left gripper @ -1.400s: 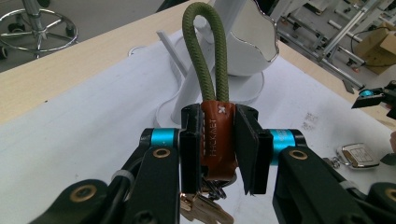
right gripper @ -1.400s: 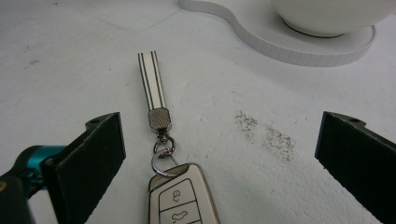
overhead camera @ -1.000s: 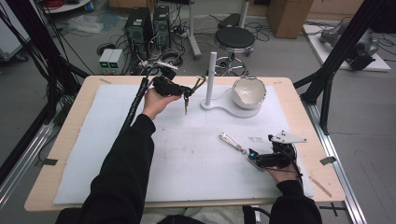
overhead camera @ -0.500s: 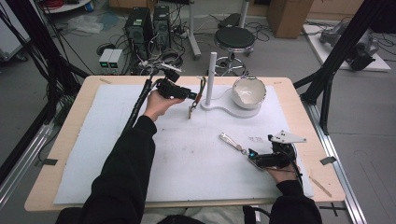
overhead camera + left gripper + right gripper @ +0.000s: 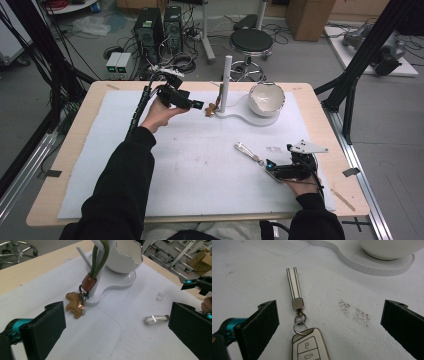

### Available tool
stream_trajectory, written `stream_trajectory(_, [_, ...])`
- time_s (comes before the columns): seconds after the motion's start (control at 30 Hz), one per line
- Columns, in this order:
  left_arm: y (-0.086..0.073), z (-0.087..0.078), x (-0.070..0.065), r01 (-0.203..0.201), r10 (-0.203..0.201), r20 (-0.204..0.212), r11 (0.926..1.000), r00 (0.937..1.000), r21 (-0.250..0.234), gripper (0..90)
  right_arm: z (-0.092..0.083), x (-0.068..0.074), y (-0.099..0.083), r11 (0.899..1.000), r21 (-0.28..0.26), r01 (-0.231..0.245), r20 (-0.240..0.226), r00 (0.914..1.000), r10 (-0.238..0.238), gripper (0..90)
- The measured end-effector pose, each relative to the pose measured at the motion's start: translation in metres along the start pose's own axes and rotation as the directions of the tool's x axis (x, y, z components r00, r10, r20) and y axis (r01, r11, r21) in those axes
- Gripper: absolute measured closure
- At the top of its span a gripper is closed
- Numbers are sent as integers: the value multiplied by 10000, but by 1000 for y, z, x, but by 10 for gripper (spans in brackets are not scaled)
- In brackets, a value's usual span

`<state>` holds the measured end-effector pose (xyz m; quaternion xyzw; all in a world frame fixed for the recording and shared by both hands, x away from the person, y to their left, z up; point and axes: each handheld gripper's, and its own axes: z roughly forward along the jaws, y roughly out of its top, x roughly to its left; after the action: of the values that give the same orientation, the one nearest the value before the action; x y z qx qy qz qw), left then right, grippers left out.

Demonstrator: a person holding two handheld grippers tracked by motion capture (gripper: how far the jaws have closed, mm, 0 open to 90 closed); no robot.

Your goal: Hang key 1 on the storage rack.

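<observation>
With the charm [image 5: 75, 305] hung on the post [image 5: 225, 82] ahead, left gripper [image 5: 115, 322] jaws just spread empty; back straight off, clear of the loop [image 5: 100, 257].

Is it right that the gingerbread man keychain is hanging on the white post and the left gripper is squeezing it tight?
Not quite. The gingerbread man keychain does hang by its green loop on the white post, but the left gripper is not squeezing it. The left gripper view shows its jaws wide apart with nothing between them; they have just been opening, and the keychain hangs clear of them.
</observation>
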<state>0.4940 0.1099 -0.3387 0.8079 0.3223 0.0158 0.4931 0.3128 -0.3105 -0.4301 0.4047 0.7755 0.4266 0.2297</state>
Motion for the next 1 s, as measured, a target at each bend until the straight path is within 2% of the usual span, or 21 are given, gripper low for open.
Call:
stream_trajectory(0.03, [0,0,0,0,0,0,10000,10000,0,17,0,0,0,10000,0,0,0,10000,0,7])
stream_trajectory(0.07, [-2,-5,-1,-110,111,-176,9999,9998,53,17,0,0,0,10000,-16,-15,2,10000,15,7])
stream_trajectory(0.3, [-14,-16,-4,-187,186,-304,9998,9994,-15,17,0,0,0,10000,2,20,3,10000,-20,6])
stream_trajectory(0.4, [-21,-24,-8,-312,306,-574,9995,9979,-83,17,0,0,0,10000,-16,-4,14,10000,4,6])
stream_trajectory(0.5, [-22,-28,-10,-362,354,-638,9993,9973,-120,17,-2,1,0,10000,-17,-18,24,10000,18,6])
stream_trajectory(0.53, [-24,-33,-12,-464,452,-795,9988,9958,-136,17,-2,1,0,10000,-11,0,41,10000,0,6])
stream_trajectory(0.67, [-27,-43,-17,-610,585,-989,9979,9934,-232,17,-1,1,0,10000,14,30,27,10000,-30,7])
stream_trajectory(0.9, [-35,-56,-20,-692,646,-1248,9971,9901,-330,17,-1,1,0,10000,-2,70,34,10000,-70,7])
stream_trajectory(1.0, [-43,-66,-21,-701,633,-1491,9967,9868,-408,17,-1,1,0,10000,34,40,2,10000,-40,7])
